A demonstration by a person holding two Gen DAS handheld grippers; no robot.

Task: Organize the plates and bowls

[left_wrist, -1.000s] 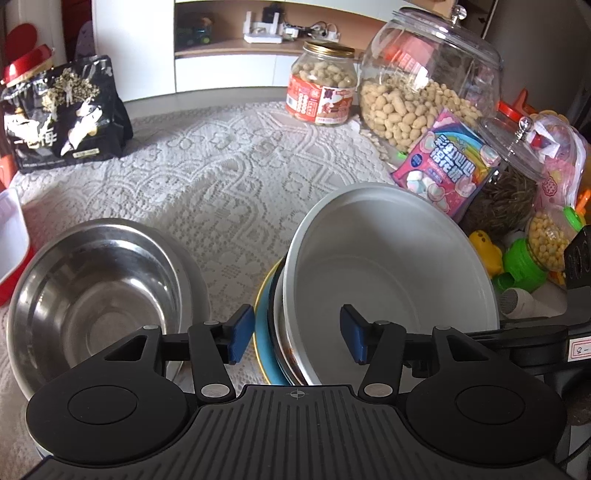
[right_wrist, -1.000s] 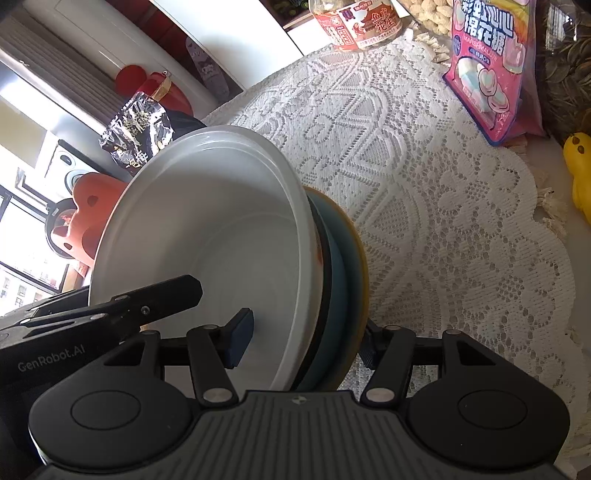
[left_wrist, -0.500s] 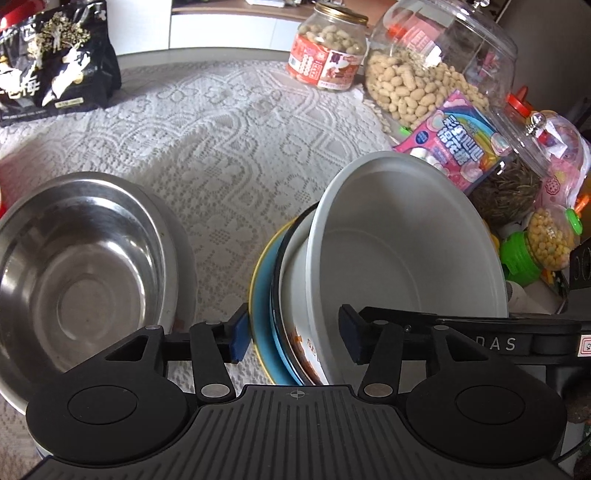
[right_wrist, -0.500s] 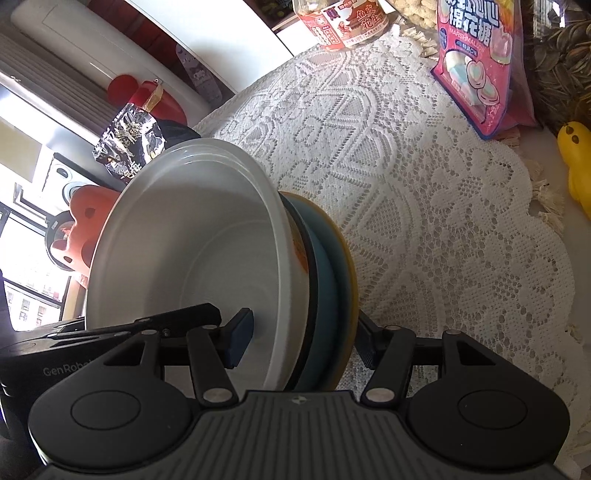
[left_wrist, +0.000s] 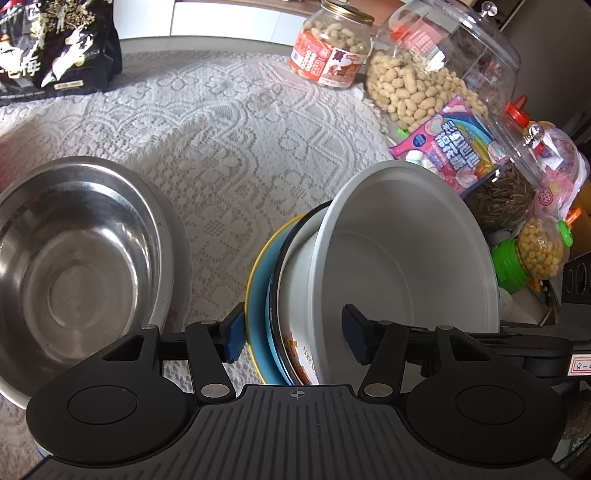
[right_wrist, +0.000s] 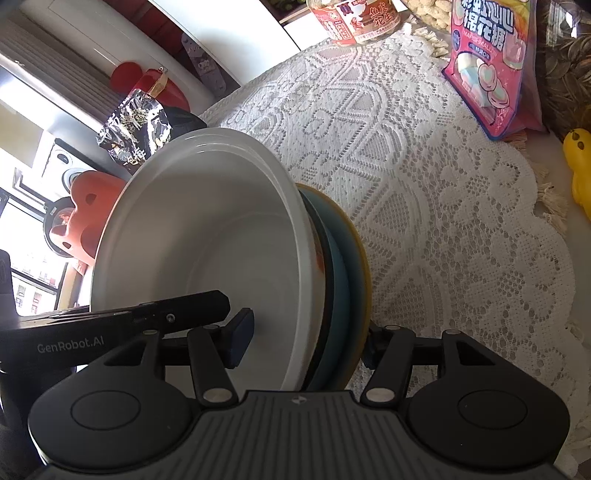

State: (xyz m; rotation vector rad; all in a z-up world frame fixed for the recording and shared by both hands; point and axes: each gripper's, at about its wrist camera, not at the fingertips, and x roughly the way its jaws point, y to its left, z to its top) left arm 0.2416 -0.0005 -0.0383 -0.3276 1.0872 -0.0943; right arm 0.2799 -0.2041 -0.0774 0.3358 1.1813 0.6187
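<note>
Both tongs held one stack of dishes, tipped on its edge above the lace-covered bench (left_wrist: 229,147). The left tongs (left_wrist: 293,332) pinched the stack from one side, and the right tongs (right_wrist: 306,336) pinched it from the other. The white bowl (left_wrist: 406,251) sat on top, then a blue plate (left_wrist: 258,306). A steel bowl (left_wrist: 74,266) rested beside them.

White cabinets (left_wrist: 229,22) stand behind the lace-covered table (left_wrist: 229,147); a bright window (right_wrist: 26,236) lies leftward.
</note>
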